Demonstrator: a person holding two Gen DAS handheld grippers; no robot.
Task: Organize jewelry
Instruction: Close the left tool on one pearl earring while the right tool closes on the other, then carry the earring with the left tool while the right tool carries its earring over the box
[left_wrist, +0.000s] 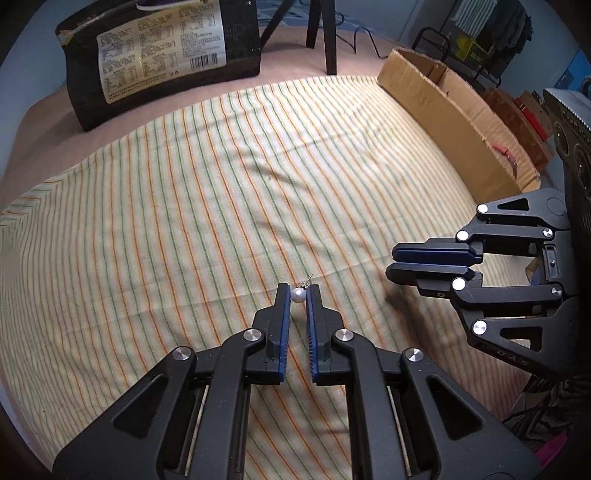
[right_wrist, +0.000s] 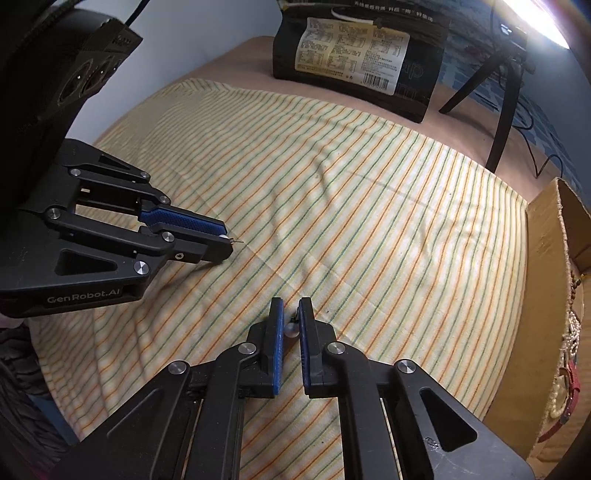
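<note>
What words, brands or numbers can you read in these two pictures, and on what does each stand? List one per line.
"GenRobot.AI": on the side of the left gripper, seen in the right wrist view.
"DAS": partial letters on the right gripper, rest unreadable.
Black bag: label and barcode print too small to read; large letters on its side unclear.
Cardboard box: no text seen.

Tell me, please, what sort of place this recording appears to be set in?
Probably a bedroom at home: the work surface looks like a bed under a striped cloth, clothes hang on a rack behind, and a cardboard box of necklaces sits alongside.
</note>
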